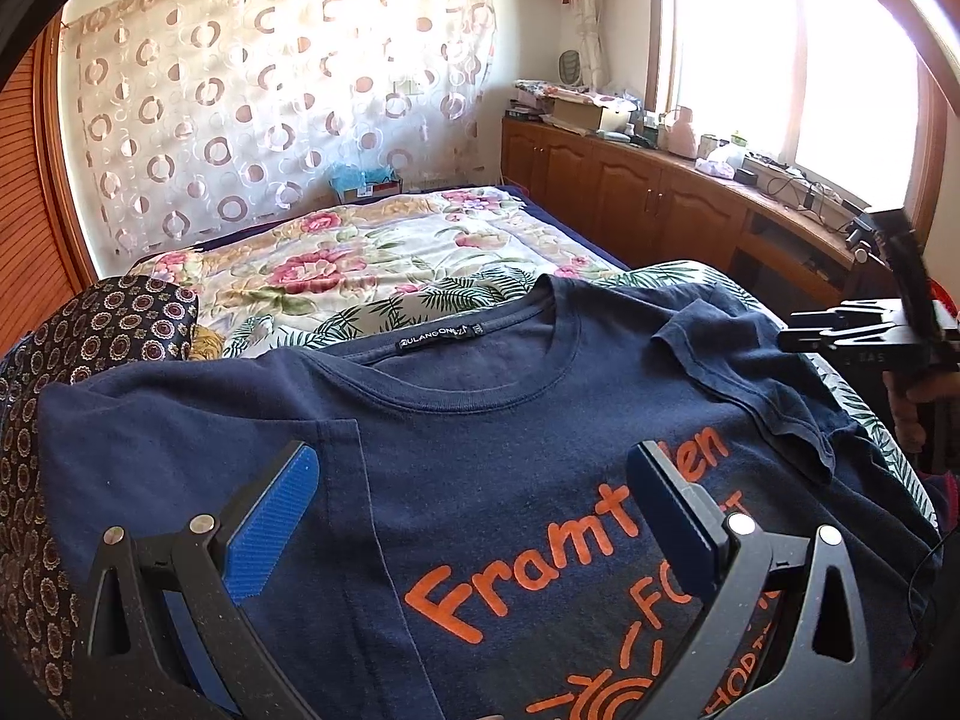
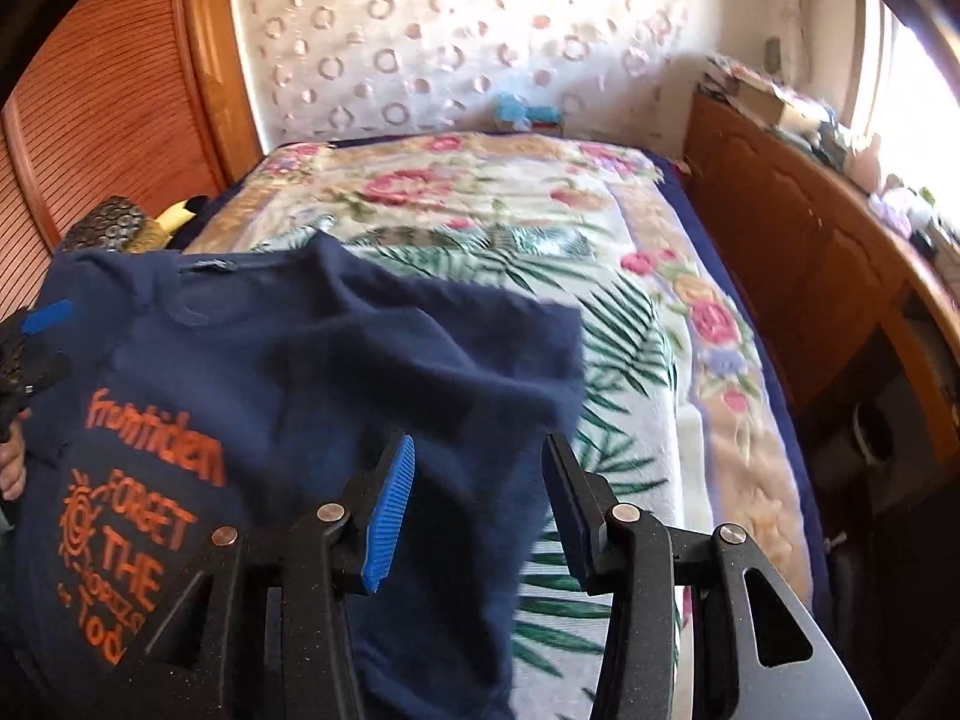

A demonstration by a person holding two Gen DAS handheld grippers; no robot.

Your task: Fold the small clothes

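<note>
A navy T-shirt (image 1: 480, 420) with orange print lies face up on the bed, collar away from me. Its left side is folded inward over the chest, and its right sleeve (image 1: 756, 372) lies loosely crumpled. My left gripper (image 1: 474, 480) is open just above the chest, with nothing between its fingers. In the right wrist view the shirt (image 2: 300, 372) fills the lower left. My right gripper (image 2: 480, 480) is open over the shirt's right edge, blurred with motion, and holds nothing. The right gripper also shows at the far right of the left wrist view (image 1: 870, 336).
The bed carries a floral blanket (image 1: 372, 252) and a palm-leaf sheet (image 2: 600, 360). A dark patterned cloth (image 1: 90, 348) lies at the shirt's left. A wooden cabinet (image 1: 660, 198) with clutter runs along the right under the window. A wardrobe (image 2: 108, 96) stands at left.
</note>
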